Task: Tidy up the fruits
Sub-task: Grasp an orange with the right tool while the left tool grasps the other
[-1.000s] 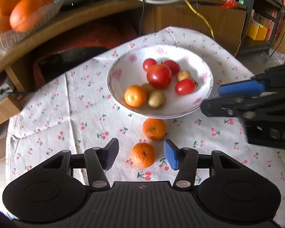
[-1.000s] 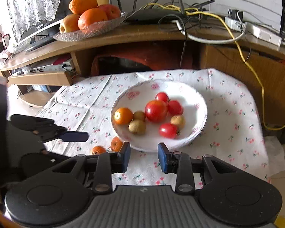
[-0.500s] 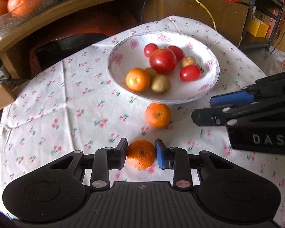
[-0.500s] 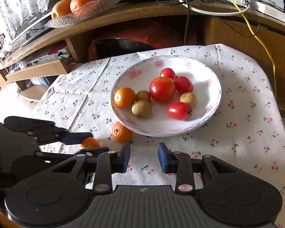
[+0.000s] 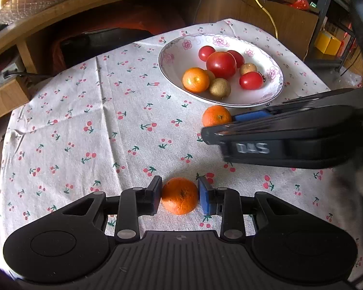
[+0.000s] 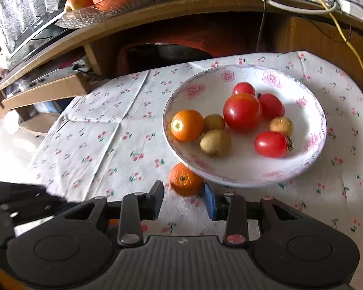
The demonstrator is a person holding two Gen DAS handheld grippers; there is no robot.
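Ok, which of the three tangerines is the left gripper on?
The left gripper is shut on the near tangerine, farthest from the plate. One lies against the plate's rim; one is in the plate.

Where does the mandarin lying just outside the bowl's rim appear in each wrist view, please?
Left wrist: the mandarin sits right of centre, beside the right tongs' blue pad.
Right wrist: the mandarin is at lower centre, just ahead of the right tongs.
Shared landmark: the flowered bowl.

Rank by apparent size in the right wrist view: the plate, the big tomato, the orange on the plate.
1. Plate
2. Big tomato
3. Orange on the plate, only slightly smaller than the tomato.
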